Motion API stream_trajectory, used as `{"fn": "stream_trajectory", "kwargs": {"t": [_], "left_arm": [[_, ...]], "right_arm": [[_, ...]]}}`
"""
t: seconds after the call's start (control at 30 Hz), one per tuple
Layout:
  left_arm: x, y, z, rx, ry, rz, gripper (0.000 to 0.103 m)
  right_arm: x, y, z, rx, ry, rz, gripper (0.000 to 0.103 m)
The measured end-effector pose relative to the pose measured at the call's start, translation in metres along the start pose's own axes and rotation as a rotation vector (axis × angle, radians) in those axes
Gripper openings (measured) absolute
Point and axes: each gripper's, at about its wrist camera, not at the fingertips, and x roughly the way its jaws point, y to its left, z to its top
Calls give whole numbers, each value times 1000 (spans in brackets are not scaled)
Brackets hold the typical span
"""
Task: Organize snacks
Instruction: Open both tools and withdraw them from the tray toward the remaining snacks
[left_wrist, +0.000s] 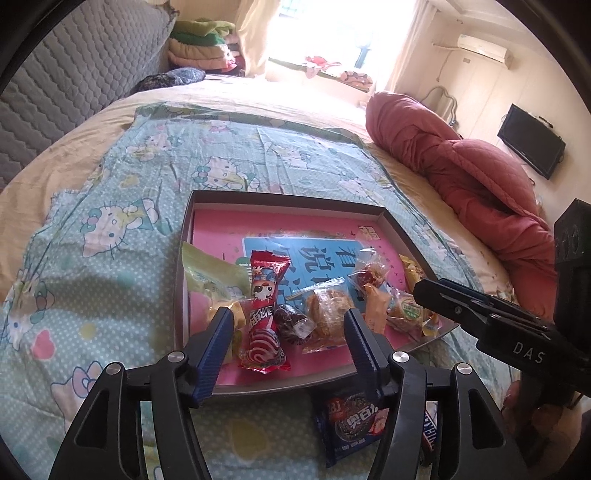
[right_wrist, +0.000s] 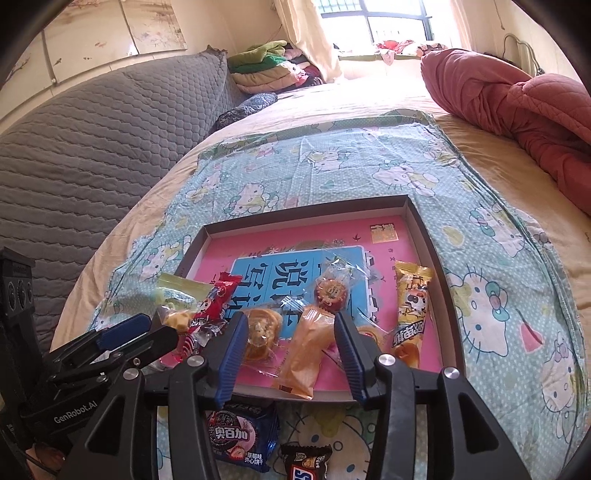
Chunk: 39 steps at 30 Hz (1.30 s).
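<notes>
On the cartoon-print sheet (right_wrist: 498, 236), a shallow box (right_wrist: 424, 229) holds wrapped snacks (right_wrist: 299, 354); at 6 o'clock outside it lies a blue cookie pack (right_wrist: 240, 435). Left gripper (left_wrist: 288, 343) and right gripper (right_wrist: 291, 347) both hover spread, empty.

Wrapped snacks (right_wrist: 299, 354) heaped at near end of pink-lined tray (right_wrist: 421, 225); blue cookie pack (right_wrist: 240, 435), chocolate bar (right_wrist: 306, 461) outside.
</notes>
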Motion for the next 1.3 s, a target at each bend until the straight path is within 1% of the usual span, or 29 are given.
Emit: {"fn": "stream_trajectory", "kwargs": {"t": [0.1, 0.17, 0.2, 0.37, 0.47, 0.57, 0.8, 1.07, 1.17, 1.3], "left_arm": [[-4, 0, -2, -2, 11, -22, 66], [-6, -1, -4, 4, 18, -31, 69], [-7, -1, -5, 11, 23, -35, 70], [-11, -10, -15, 58, 47, -58, 73], [-12, -20, -21, 113, 66, -51, 75], [-14, -29, -27, 151, 76, -56, 75], [-21, -43, -35, 191, 85, -61, 75], [-24, -53, -39, 231, 98, -55, 77], [-22, -54, -42, 242, 116, -60, 77], [-13, -52, -49, 268, 180, -94, 79]], "right_arm": [[-6, 0, -2, 0, -2, 8, 49], [-10, 0, -3, -3, -2, 9, 51], [-12, 0, -4, -3, -1, 11, 53], [-23, 1, -10, -12, -2, 29, 54], [-30, 2, -13, -25, -6, 35, 55], [-38, -1, -16, -21, -7, 43, 59], [-53, -9, -23, -15, -11, 57, 62], [-63, -17, -35, -23, 5, 51, 62], [-64, -18, -40, -24, 15, 50, 63], [-64, -17, -48, -30, 39, 57, 63]]}}
